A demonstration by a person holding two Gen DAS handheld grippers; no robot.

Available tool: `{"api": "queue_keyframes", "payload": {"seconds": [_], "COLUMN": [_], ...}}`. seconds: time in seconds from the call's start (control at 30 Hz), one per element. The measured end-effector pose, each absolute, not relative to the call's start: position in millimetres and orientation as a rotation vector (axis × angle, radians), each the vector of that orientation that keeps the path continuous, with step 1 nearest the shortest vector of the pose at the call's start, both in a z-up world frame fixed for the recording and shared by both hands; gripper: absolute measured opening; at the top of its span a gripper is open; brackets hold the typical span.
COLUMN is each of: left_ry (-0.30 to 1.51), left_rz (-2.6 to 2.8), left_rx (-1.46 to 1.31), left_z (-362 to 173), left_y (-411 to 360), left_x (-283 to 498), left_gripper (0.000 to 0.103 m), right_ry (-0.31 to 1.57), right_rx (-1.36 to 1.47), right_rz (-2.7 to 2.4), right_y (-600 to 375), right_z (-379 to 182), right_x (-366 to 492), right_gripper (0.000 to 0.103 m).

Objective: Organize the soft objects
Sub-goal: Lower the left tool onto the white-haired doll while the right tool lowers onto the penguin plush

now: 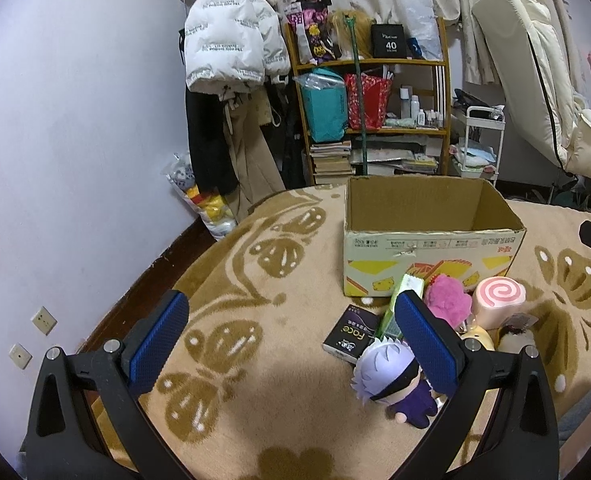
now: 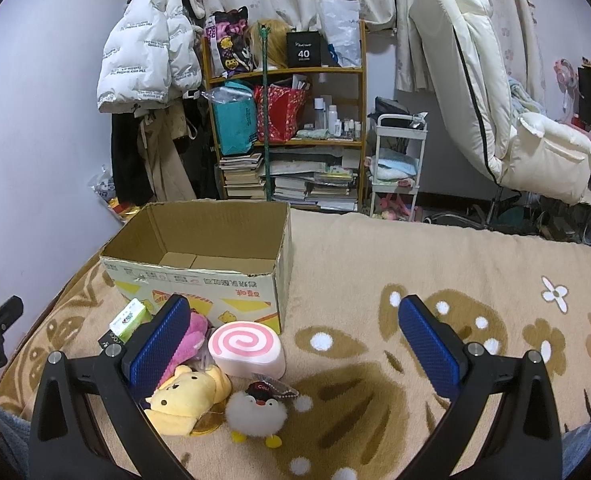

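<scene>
**Both grippers open over the toy pile, box empty**

Soft toys sit in a cluster on the patterned blanket (image 2: 375, 248), just in front of the cardboard box (image 2: 199, 280) — box open-topped, nothing visible inside. Right gripper (image 2: 291, 344) hangs wide open, holding nothing; the pile lies to its lower left. Pink swirl roll cushion (image 2: 247, 346) is between the fingers, nearer the left one, flat swirl face up, touching or almost touching the box front. White penguin plush (image 2: 257, 412) is closest to the camera, upright, just beside the yellow bear plush (image 2: 187, 400), which lies partly behind the left finger. Pink fuzzy plush (image 2: 193, 336) is tucked behind that same finger.

Left gripper (image 1: 291, 344) also spread wide, empty — the pile lies to its right. White-haired doll (image 1: 391, 380) lies against its right finger, feet toward the camera. Dark Face box (image 1: 351, 334) and green pack (image 1: 399, 300) look rigid, probably not for sorting.

Judgement: right gripper is nearer the penguin and roll; left nearer the doll.
</scene>
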State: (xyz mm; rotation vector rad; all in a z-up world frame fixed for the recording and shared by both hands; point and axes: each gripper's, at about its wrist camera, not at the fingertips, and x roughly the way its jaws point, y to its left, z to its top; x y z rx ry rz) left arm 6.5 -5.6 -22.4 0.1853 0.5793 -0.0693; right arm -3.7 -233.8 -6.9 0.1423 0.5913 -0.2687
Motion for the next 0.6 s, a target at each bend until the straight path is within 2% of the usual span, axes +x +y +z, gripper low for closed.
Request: {"api": "queue_keyframes", "payload": {"seconds": [0.3, 0.6], "left_ry": [0.631, 0.736], "left_rz": [-0.088, -0.095], "left_rx": [0.177, 0.214], "left_z": [-32.2, -50.2], "left_y": [-13.1, -29.7], "left_x": [19.9, 37.7], "left_gripper": [0.102, 0.102], "right_ry": [0.637, 0.815], "right_rx": [0.136, 0.201], "right_rz": [-0.225, -0.231], "right_y": [-226.5, -240.7], "right_z": [-13.2, -38.6], "right_x": [3.8, 25.0], "right_gripper": [0.103, 0.103]}}
